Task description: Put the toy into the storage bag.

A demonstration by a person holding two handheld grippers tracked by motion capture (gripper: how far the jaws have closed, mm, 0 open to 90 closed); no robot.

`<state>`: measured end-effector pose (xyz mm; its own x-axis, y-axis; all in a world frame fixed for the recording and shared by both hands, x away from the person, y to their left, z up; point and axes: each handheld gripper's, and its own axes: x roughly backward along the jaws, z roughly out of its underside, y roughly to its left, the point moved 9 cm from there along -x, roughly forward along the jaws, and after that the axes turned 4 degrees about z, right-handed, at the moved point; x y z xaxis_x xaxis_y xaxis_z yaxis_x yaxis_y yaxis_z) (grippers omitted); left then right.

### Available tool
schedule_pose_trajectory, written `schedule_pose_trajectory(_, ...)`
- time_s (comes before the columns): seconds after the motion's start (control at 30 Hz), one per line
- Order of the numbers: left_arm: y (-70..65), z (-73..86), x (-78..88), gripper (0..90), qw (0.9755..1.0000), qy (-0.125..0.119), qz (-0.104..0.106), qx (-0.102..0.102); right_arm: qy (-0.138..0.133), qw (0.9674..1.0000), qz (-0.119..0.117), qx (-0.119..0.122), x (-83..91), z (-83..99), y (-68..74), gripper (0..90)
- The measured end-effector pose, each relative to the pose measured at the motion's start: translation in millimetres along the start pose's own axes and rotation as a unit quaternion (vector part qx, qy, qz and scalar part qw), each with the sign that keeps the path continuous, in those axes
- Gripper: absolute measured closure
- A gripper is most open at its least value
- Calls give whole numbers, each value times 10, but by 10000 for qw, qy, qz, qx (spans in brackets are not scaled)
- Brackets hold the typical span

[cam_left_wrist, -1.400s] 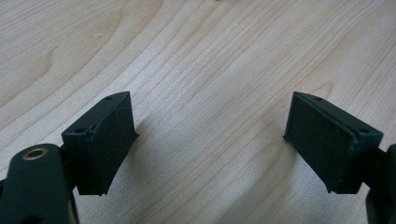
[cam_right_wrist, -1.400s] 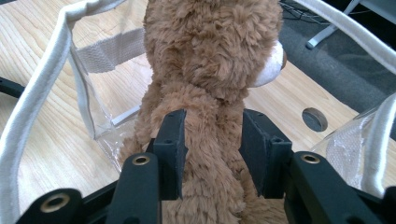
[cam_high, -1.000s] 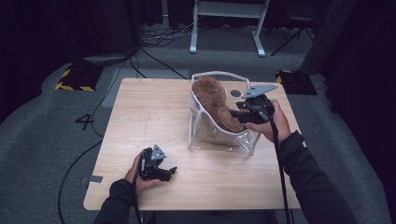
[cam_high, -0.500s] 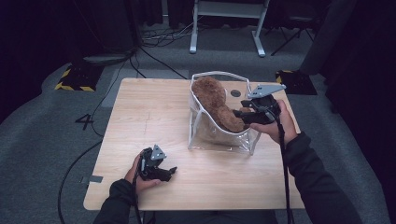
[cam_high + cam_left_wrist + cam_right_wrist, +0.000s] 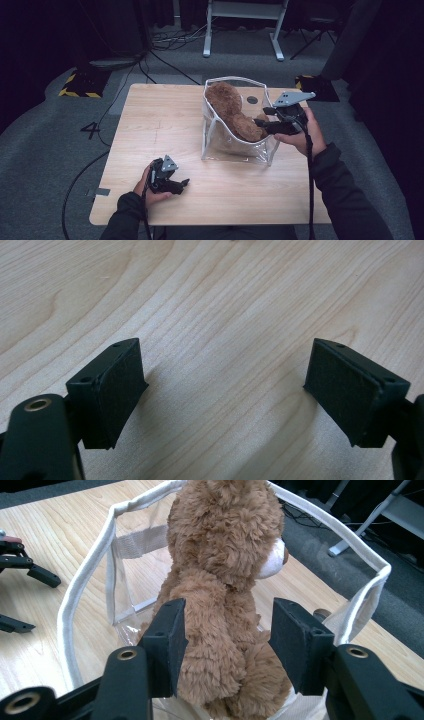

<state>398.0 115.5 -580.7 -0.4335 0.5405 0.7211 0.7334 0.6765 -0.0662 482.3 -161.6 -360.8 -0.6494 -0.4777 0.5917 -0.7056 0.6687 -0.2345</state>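
from the high view, a pale wooden table (image 5: pixel 165 130) with a fine straight grain carries a clear plastic bag (image 5: pixel 235 145), boxy in shape, its rim bound in white fabric tape. a brown plush teddy bear (image 5: pixel 232 110) with shaggy fur sits inside it, leaning against the bag's far wall. the right gripper (image 5: pixel 264 126), black with a grey three-cornered plate on top, reaches in over the bag's right edge to the bear's lower body. the left gripper (image 5: pixel 182 184) rests low at the table's near edge, well apart from the bag. on the grey carpet left of the table a dark mark reads "4".

in the left gripper view, two flat black pads (image 5: pixel 117 390) with a matte, slightly rough face stand fairly wide apart over bare wood, nothing between them.

in the right gripper view, the bear (image 5: pixel 225 580) fills the space between the rectangular pads (image 5: pixel 167 640), its white muzzle and dark nose turned to the right. the jaws have just been opening; the left pad still brushes the fur, while the right pad stands clear with a gap, so the grip is released. the bag's white rim (image 5: pixel 90 565) loops around the bear, and the other gripper shows at the far left edge.
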Motion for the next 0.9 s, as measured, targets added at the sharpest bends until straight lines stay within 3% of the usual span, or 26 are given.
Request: schedule_pose_trajectory(0.9, 0, 1, -1, 161, 10000, -4, 1, 3, -251, 9996, 129, -99, 298, 137, -165, 366)
